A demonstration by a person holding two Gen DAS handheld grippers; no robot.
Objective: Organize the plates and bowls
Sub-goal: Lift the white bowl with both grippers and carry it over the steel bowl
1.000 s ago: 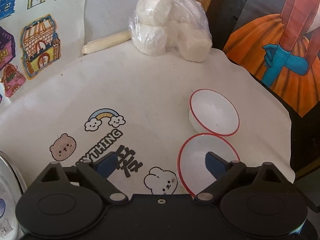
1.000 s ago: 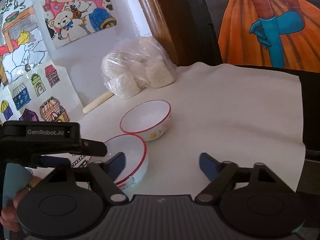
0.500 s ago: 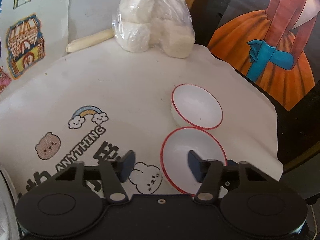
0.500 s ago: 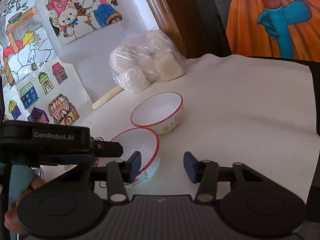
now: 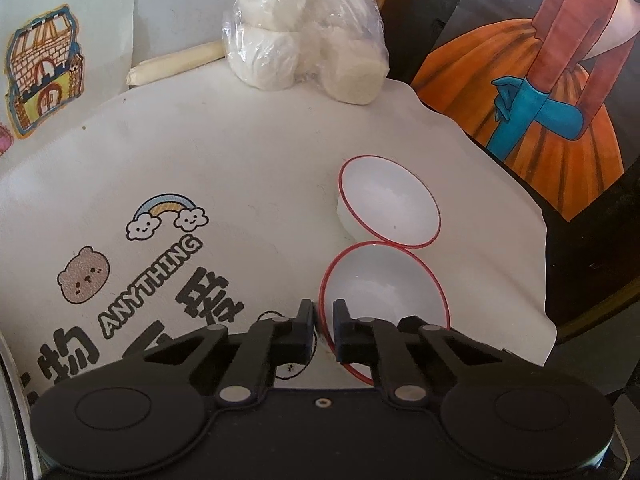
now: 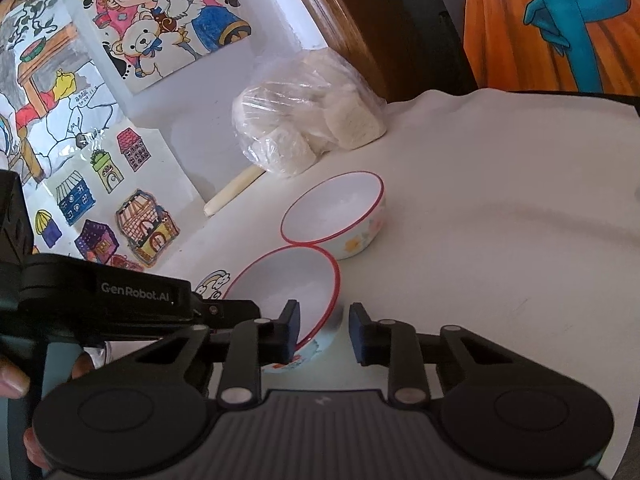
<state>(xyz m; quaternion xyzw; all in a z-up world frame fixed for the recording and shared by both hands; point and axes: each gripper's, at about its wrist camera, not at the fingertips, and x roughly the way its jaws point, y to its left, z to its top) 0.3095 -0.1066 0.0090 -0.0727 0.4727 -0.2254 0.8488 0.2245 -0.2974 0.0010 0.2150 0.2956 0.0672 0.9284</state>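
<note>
- The white cloth [image 5: 240, 168] covers the table under me, printed with a rainbow, a bear and the word ANYTHING on my left side.
- At the back, against the wall, sits a clear bag of white lumps [image 5: 304, 32] with a pale rolled stick [image 5: 176, 66] beside it; neither seems part of my job.
- The far bowl [image 5: 390, 202], white with a red rim, stands upright on the cloth, its rim touching or nearly touching the near one's.
- The near bowl [image 5: 384, 292], of the same kind, lies right at my fingers and looks tipped slightly in the right wrist view.
- My left gripper [image 5: 323, 320] is clenched on the near bowl's left rim: one finger outside the wall, one inside.
- My right gripper [image 6: 324, 330] is parted, its left finger inside that bowl's near rim and its right finger outside, not yet squeezing.
- Judging from this, little is done: both bowls sit separate on the cloth, none nested, and I see no plates.
- What is left, I think, is lifting the near bowl and setting it into the far one.
</note>
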